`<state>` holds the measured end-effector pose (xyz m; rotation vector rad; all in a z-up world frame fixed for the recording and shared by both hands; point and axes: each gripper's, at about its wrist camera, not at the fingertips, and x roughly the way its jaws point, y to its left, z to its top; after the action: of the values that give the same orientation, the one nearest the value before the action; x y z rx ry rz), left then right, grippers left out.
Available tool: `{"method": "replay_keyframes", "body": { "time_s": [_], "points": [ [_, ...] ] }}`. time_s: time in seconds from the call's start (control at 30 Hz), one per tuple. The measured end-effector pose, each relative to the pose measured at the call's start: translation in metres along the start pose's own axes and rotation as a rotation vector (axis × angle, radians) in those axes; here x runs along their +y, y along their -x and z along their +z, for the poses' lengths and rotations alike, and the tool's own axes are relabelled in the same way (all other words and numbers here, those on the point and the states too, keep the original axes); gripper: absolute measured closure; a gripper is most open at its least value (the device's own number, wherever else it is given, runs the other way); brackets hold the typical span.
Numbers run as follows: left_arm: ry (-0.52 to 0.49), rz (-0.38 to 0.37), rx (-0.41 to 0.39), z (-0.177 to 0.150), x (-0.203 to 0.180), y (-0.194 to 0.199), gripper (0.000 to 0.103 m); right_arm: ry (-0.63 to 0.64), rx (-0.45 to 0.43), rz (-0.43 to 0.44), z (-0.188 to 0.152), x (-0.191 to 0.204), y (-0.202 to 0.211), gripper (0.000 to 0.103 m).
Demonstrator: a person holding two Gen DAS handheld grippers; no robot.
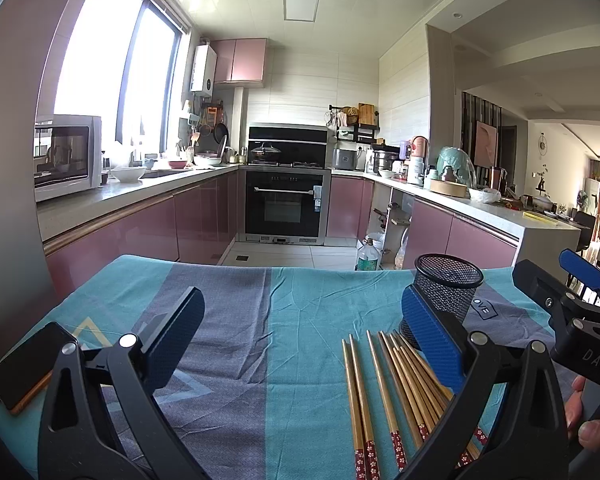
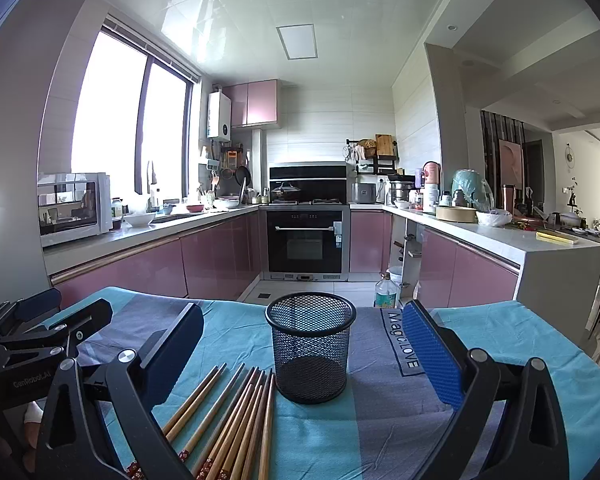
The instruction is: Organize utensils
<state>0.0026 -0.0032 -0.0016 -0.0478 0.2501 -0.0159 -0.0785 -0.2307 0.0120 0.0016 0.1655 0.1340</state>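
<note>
Several wooden chopsticks (image 1: 384,396) with red flowered ends lie in a loose fan on the teal and grey tablecloth (image 1: 260,320). An empty black mesh cup (image 2: 311,346) stands upright just beyond their tips (image 2: 236,412). My left gripper (image 1: 304,340) is open, its right finger (image 1: 430,336) over the chopsticks and in front of the mesh cup (image 1: 448,284). My right gripper (image 2: 304,356) is open too, with the cup between and beyond its fingers and the chopsticks near its left finger (image 2: 172,344). Nothing is held.
A phone (image 1: 28,364) lies at the table's left edge. The right gripper's body (image 1: 572,300) shows at the right of the left wrist view, the left gripper's body (image 2: 32,340) at the left of the right one. Beyond the table are pink kitchen cabinets and an oven (image 2: 306,242).
</note>
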Motion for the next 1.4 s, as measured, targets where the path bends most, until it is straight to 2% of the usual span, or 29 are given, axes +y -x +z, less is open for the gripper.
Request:
{"method": "replay_keyframes", "body": {
  "time_s": [1.4],
  "points": [
    [-0.002, -0.009, 0.025, -0.0008, 0.0012, -0.0002, 0.006, -0.008, 0.019, 0.008, -0.0009, -0.0005, -0.0066, 0.007]
  ]
}}
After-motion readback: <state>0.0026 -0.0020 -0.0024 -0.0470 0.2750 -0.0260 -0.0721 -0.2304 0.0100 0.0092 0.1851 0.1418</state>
